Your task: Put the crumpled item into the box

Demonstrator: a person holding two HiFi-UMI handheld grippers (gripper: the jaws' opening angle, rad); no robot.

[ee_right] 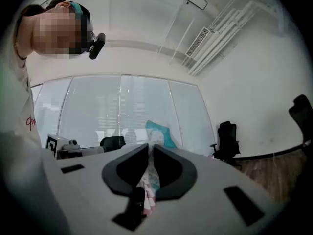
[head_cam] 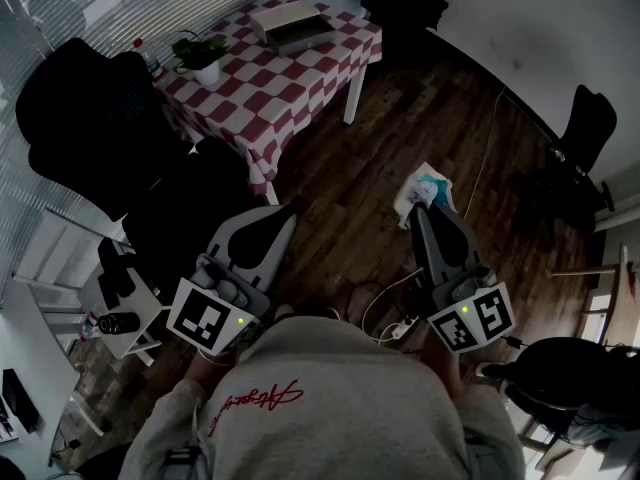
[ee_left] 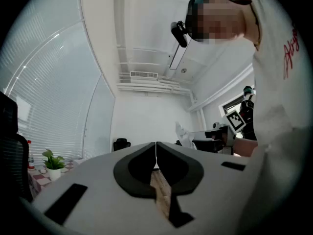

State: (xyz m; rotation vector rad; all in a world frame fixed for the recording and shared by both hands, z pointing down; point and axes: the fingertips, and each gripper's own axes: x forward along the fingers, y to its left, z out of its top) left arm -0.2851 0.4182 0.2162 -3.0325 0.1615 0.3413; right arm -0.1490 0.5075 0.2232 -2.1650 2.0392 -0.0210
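**Crumpled item gripped in the right claw, box far off on the table**

The right claw [head_cam: 428, 208] is clamped on the crumpled item [head_cam: 424, 188], a white and teal wad that sticks out beyond its tips. It is held in the air above the dark wooden floor [head_cam: 360, 158]. In the right gripper view the jaws press on the wad from both sides; the teal part rises past the tips and pale folds trail back between them.

The left claw [head_cam: 286, 215] is closed with nothing in it, and in the left gripper view its jaws meet along a thin line. Both claws are held out in front of the person, well apart from each other.

The box [head_cam: 290, 23] sits at the far end of the table [head_cam: 300, 83], which is covered in a red and white checked cloth and stands far and left of the claws. A potted plant [head_cam: 200, 58] stands at the table's left edge, apart from the box. A black office chair [head_cam: 90, 118] is left of the table.
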